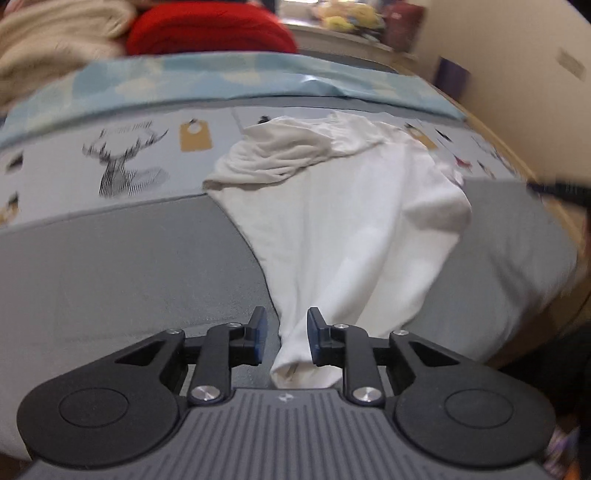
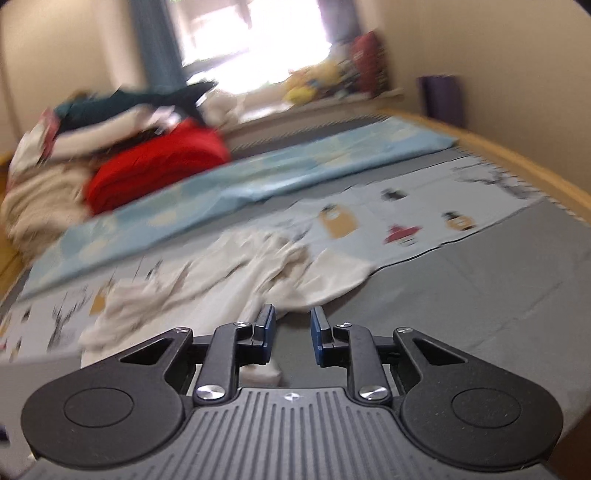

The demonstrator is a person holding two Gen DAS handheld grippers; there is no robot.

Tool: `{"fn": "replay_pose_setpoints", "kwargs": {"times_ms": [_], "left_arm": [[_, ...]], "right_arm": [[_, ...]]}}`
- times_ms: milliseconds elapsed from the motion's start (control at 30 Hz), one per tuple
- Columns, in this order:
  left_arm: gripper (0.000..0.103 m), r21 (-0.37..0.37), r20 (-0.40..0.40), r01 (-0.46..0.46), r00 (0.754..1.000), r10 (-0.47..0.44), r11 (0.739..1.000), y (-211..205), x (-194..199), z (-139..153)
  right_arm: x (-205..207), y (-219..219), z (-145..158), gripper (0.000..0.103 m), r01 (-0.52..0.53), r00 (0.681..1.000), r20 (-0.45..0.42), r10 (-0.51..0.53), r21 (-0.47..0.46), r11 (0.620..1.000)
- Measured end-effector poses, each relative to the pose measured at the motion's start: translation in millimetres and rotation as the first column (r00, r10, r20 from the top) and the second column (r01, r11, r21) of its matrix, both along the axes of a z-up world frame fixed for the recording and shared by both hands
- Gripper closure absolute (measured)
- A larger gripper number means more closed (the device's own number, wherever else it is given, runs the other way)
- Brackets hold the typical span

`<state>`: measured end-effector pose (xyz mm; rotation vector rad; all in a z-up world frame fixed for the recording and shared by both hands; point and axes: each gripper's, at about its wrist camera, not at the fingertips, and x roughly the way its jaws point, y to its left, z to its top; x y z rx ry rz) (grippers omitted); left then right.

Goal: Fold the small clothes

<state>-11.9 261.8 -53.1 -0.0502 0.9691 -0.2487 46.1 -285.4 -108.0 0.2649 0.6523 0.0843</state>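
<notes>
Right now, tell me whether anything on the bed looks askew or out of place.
The white garment is far from folded: it lies rumpled across the grey mattress and the printed sheet, its far end bunched into a heap. One narrow end runs between the left gripper pads, which are not pressing on it.

White garment (image 1: 354,221) on grey, deer-printed bedsheet (image 1: 110,266).

A: Your left wrist camera is looking steeply down along its fingers, sitting close over the white garment (image 1: 343,221) on the grey bed cover (image 1: 129,266).

B: And your right one is sitting low, facing across the bed toward the window (image 2: 251,33); both are sharing the garment, the red bundle (image 2: 155,166) and the blue sheet (image 1: 221,81)
</notes>
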Motion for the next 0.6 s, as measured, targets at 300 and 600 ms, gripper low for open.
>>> {"fn": "replay_pose_setpoints", "kwargs": {"times_ms": [300, 600], "left_arm": [[0.063, 0.008, -0.168, -0.074, 0.983, 0.074, 0.997, -20, 51, -67], [0.063, -0.041, -0.258, -0.191, 0.950, 0.174, 0.981, -12, 83, -89]], "right_arm": [[68, 54, -58, 0.045, -0.189, 0.974, -0.145, 0.176, -0.081, 0.979], [100, 101, -97, 0.054, -0.314, 0.935, -0.248, 0.255, -0.244, 0.917]]}}
